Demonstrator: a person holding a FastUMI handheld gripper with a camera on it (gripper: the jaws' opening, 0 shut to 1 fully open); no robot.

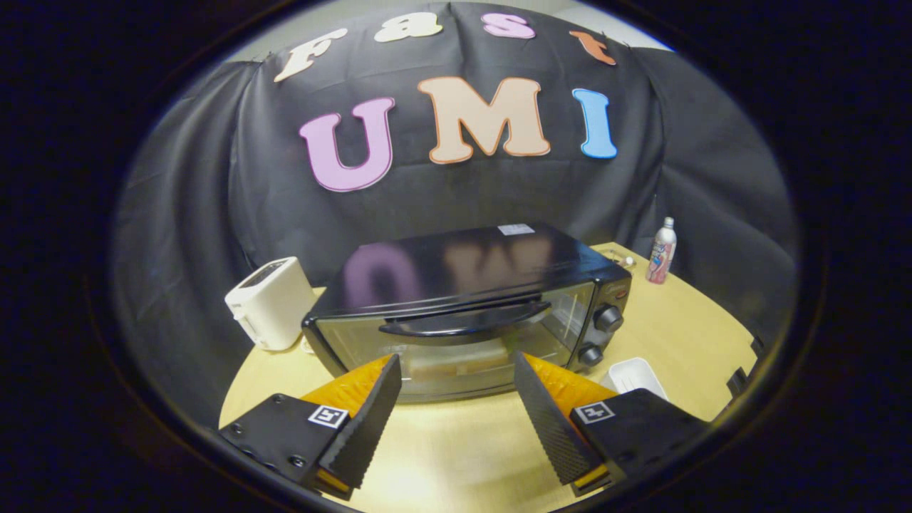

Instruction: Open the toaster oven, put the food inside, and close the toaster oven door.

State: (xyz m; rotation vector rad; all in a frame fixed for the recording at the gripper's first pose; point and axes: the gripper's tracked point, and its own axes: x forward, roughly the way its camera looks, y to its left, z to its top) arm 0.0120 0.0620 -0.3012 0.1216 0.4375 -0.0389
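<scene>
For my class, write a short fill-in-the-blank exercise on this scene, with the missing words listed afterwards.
1. The toaster oven door is ____.
2. The gripper fingers are ____, with nothing between them.
3. The white toaster stands beside the oven on the side ____ the two knobs.
4. The small bottle stands ____ on the table.

Missing words: closed; open; opposite; upright
</scene>
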